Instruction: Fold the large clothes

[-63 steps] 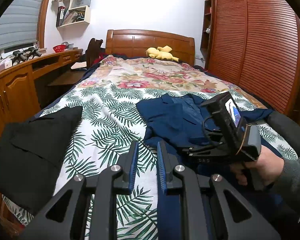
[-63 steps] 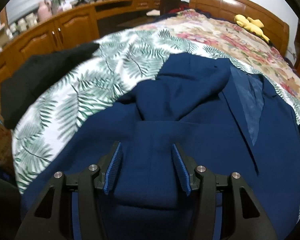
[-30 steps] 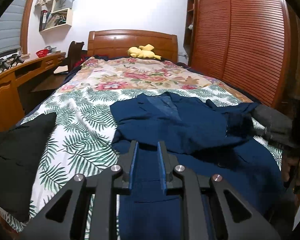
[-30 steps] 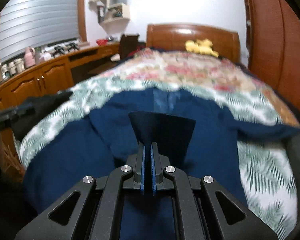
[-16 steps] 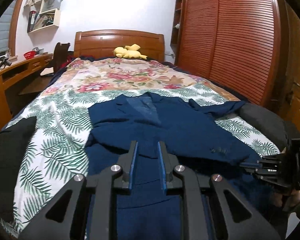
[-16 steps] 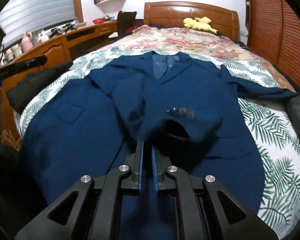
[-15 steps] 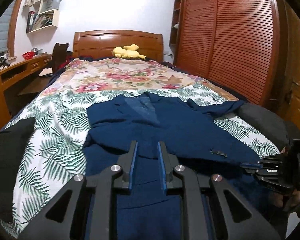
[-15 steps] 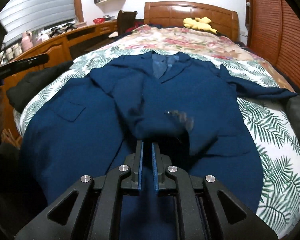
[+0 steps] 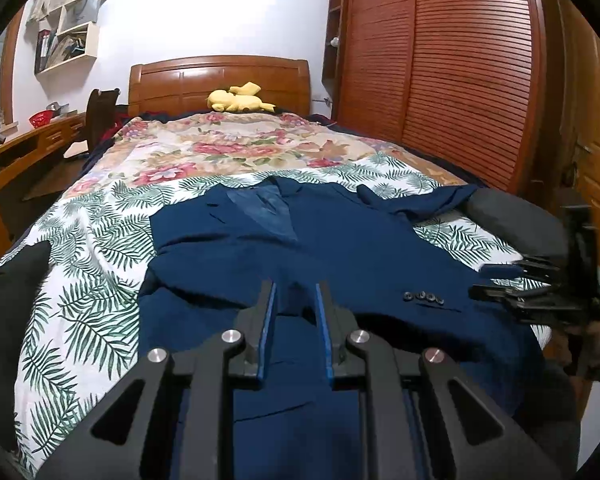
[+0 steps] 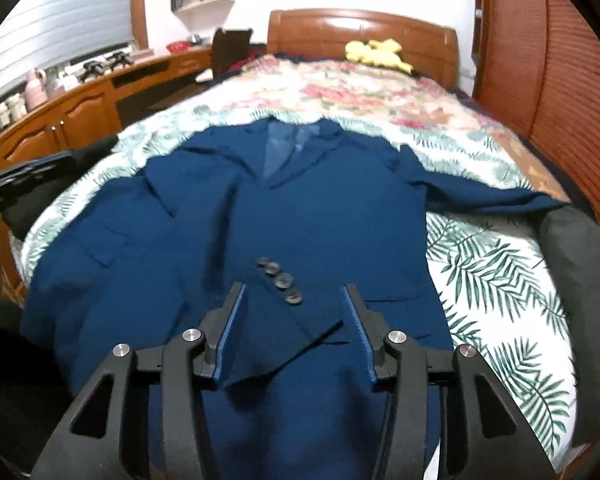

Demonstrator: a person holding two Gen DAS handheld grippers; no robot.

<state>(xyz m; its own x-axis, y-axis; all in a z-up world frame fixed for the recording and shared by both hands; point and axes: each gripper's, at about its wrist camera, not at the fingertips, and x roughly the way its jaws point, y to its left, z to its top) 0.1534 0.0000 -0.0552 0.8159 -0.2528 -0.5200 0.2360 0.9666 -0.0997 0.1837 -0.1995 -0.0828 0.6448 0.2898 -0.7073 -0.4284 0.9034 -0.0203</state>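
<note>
A navy jacket (image 9: 340,248) (image 10: 320,208) lies face up on the leaf-print bedspread (image 9: 88,280), collar toward the headboard. One sleeve is folded across its front; the cuff with several buttons (image 10: 280,276) (image 9: 424,297) rests flat near the hem. The other sleeve (image 10: 480,194) stretches out to the right. My right gripper (image 10: 294,332) hovers over the cuff, its jaws opening, the cuff's end between them but not pressed. It shows at the right of the left wrist view (image 9: 478,280). My left gripper (image 9: 296,312) hangs over the jacket's lower left, jaws a narrow gap apart, nothing pinched.
A black garment (image 9: 4,300) lies at the bed's left edge, a dark grey one (image 9: 512,220) at the right edge. A yellow plush toy (image 9: 236,98) sits by the wooden headboard (image 9: 220,76). A slatted wardrobe (image 9: 460,80) stands right, a wooden desk (image 10: 60,120) left.
The right gripper carried the sleeve across the jacket's front, laid the cuff down and spread its jaws off it. The left gripper drifted rightward along the foot of the bed, gap unchanged.
</note>
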